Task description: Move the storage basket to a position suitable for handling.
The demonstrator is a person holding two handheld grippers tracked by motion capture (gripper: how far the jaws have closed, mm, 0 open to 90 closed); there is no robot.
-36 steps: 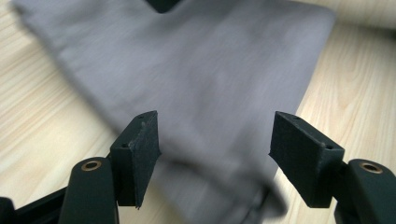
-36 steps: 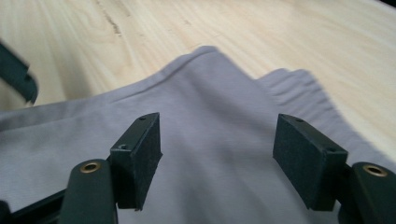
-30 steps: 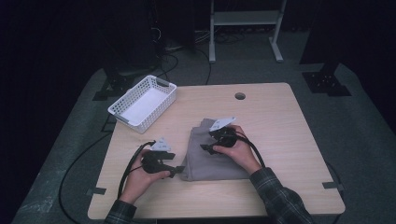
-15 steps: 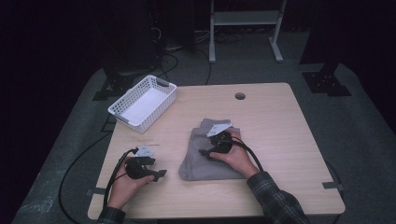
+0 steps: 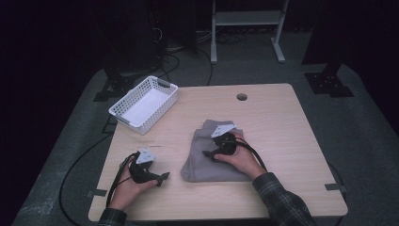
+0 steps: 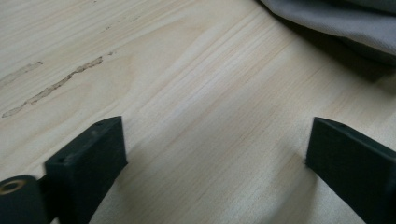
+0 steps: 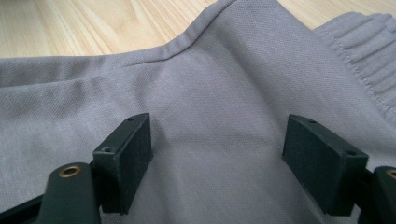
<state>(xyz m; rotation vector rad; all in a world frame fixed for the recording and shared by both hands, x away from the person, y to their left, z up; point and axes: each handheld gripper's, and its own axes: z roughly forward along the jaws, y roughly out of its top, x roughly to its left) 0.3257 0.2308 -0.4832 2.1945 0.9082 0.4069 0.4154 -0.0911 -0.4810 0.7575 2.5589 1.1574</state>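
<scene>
A pale wooden table (image 5: 282, 127) with a round cable hole is standing on grey carpet in a dark room, with a white slotted plastic basket (image 5: 144, 104) sitting at its far left corner. A folded grey fabric garment (image 5: 207, 162) is lying at the table's near middle, its long axis running from the person toward the far edge, ribbed waistband at the far end. The right gripper (image 5: 210, 153) is resting on it, jaws spread wide over the cloth, pinching nothing. The left gripper (image 5: 162, 177) is sitting on bare wood just left of the garment; its jaws have just been opening and are gaping wide, empty.
</scene>
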